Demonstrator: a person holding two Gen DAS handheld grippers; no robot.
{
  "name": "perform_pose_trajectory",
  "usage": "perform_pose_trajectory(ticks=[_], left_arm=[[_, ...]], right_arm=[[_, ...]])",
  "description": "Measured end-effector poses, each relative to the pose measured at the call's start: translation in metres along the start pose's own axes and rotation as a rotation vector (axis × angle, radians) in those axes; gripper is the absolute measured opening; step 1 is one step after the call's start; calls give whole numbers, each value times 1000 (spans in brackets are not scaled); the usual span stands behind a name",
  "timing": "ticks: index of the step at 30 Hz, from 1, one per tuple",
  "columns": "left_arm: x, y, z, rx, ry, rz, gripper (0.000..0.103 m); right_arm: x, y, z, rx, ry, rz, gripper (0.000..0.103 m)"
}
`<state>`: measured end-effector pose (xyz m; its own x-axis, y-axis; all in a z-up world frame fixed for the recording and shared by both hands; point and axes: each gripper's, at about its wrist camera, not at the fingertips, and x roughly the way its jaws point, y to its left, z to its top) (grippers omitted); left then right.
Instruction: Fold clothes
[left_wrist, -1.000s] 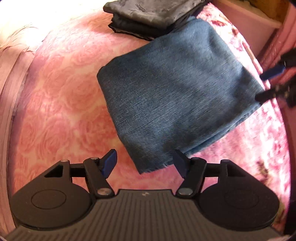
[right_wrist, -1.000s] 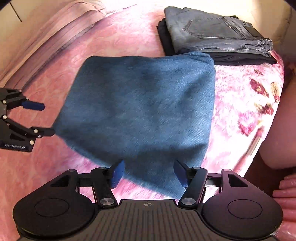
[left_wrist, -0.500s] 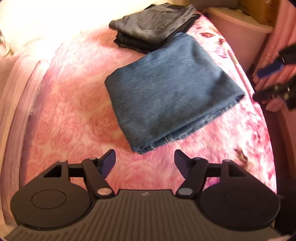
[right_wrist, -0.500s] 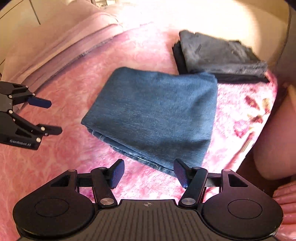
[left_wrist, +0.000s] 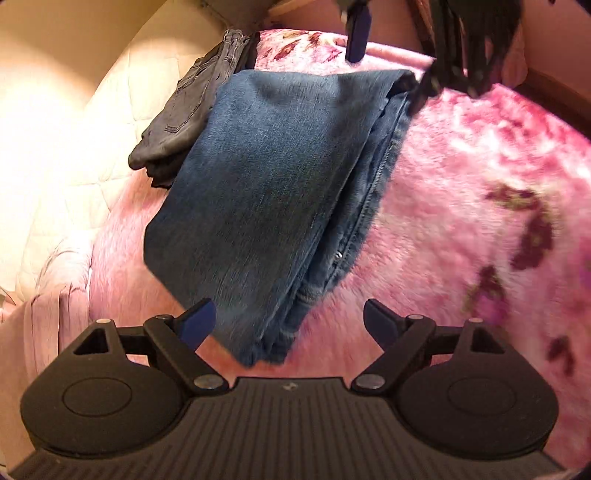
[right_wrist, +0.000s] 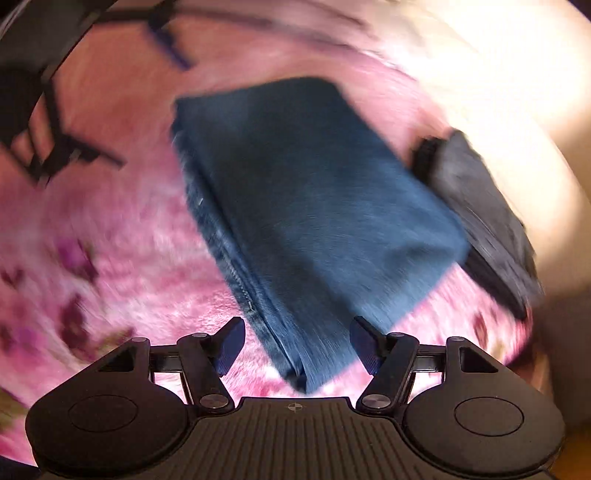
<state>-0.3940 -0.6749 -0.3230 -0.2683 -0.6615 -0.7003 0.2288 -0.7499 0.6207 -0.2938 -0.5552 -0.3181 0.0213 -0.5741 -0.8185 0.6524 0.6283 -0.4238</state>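
Left gripper (left_wrist: 288, 321): your black two-finger tool with blue pads is spreading wider right now; the near corner of the folded blue denim jeans (left_wrist: 273, 199) sits between the jaws, but the pads don't press on it.
Right gripper (right_wrist: 297, 345): jaws apart and widening a touch; the opposite corner of the same bundle lies between them, not pinched, though this view is badly smeared.
Jeans: a thick folded rectangle lying flat on the fuzzy pink rose-patterned blanket (left_wrist: 461, 206), seam layers stacked along one long edge.
Neighbour: a folded dark grey pair of jeans (left_wrist: 184, 107) just beside the blue one, at its far side.
Step, as I read it: you're lining up on both ends to pick up or square the bundle.
Do it well: slide one finger under every layer at each end, close both hands together, and keep the stacked edge from fanning out.
Watch: don't snag the blanket pile.
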Motion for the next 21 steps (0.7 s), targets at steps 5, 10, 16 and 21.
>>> perform_pose_trajectory(ticks=[5,10,16,21], left_arm=[[18,5,0,-79,18,-12,85],[5,14,6,-134,63,-14,85],[-39,18,15,-208,76,33,86],[-29,-1,15,-190,83,48,86]], right_arm=[[47,25,-14,-205,-24,-16,75],[52,23,-27,-250,-86,-60,84],[52,23,-27,-268,-90,-102,85],[52,24,-27,-284,-86,-137,85]])
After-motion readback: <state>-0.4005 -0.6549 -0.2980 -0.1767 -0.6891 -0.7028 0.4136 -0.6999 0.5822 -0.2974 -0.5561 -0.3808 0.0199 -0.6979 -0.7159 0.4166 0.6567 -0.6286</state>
